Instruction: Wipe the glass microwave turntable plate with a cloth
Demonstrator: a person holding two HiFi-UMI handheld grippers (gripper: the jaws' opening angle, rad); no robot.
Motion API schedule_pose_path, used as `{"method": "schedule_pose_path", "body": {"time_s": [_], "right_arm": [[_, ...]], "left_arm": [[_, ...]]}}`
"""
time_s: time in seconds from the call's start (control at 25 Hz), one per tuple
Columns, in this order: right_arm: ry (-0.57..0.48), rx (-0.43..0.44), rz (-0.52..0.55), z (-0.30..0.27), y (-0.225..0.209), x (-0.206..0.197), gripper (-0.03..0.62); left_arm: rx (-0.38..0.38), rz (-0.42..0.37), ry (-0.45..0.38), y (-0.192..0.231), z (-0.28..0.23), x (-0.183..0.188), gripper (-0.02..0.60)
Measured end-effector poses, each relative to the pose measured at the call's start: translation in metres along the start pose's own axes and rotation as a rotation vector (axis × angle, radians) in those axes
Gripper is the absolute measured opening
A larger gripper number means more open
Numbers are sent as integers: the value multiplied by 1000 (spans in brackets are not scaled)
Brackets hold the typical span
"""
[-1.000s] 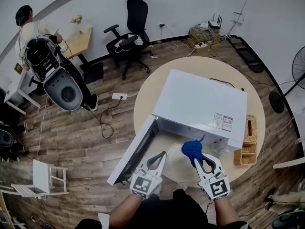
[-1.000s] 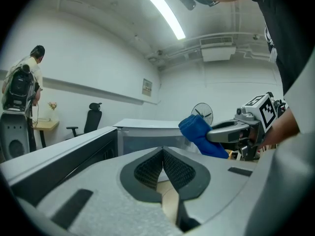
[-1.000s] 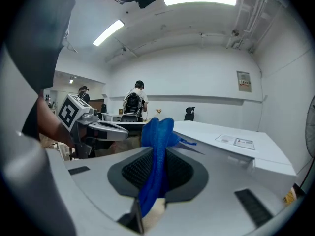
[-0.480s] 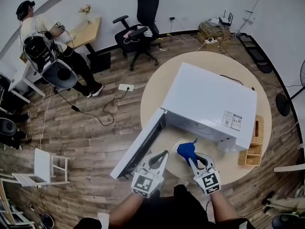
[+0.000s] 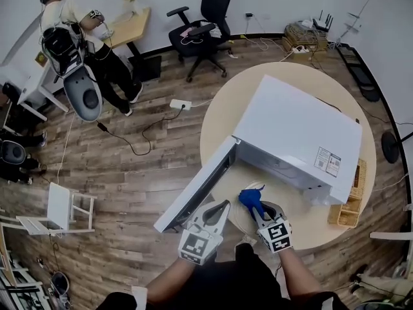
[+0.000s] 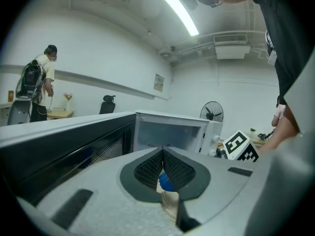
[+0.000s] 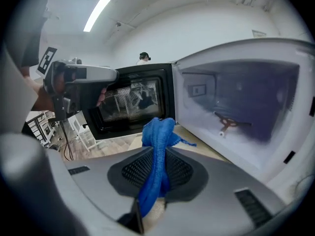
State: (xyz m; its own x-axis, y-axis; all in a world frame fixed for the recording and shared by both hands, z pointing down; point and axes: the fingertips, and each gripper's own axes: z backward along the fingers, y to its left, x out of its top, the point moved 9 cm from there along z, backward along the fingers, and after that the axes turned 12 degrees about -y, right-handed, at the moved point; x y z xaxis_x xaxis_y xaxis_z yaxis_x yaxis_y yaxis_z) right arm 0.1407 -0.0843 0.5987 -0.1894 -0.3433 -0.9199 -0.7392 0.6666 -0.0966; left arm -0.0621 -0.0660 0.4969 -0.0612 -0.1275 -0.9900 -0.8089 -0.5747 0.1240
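Note:
A white microwave (image 5: 303, 131) stands on the round table with its door (image 5: 197, 189) swung open to the left. In front of it the glass turntable plate (image 5: 237, 222) shows as a pale disc. My left gripper (image 5: 221, 207) is shut on the plate's rim; a thin translucent edge (image 6: 171, 203) sits between its pads. From the right, my right gripper (image 5: 257, 207) is shut on a blue cloth (image 5: 248, 197), which hangs over the plate. In the right gripper view the cloth (image 7: 157, 132) sticks up from the jaws, before the empty cavity (image 7: 236, 107).
A wicker basket (image 5: 352, 205) sits at the table's right edge beside the microwave. The open door blocks the left side. A person (image 5: 64, 18) stands at a desk far back left, an office chair (image 5: 210, 18) at the back, and a white stool (image 5: 61, 215) on the floor at left.
My right gripper has carried the blue cloth left and closer to the left gripper, over the plate. The left gripper has kept its hold. The head view has shifted.

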Motion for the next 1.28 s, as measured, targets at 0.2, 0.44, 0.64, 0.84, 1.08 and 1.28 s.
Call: {"method": "schedule_pose_path", "body": {"time_s": [0.2, 0.44, 0.64, 0.84, 1.08, 1.28], "right_arm": [[62, 26, 33, -26, 5, -13, 69], [151, 33, 43, -49, 10, -23, 68], [186, 16, 45, -59, 13, -27, 68], [184, 18, 33, -62, 8, -29, 69], [181, 7, 27, -62, -3, -27, 69], [180, -27, 45, -61, -19, -26, 69]], "left_arm": [[22, 15, -3, 2, 6, 0, 6], [41, -1, -35, 4, 9, 8, 6], [55, -14, -22, 8, 20, 6, 6], [98, -11, -12, 16, 30, 2, 6], [112, 11, -1, 16, 31, 4, 6], [94, -14, -8, 14, 28, 5, 6]]}}
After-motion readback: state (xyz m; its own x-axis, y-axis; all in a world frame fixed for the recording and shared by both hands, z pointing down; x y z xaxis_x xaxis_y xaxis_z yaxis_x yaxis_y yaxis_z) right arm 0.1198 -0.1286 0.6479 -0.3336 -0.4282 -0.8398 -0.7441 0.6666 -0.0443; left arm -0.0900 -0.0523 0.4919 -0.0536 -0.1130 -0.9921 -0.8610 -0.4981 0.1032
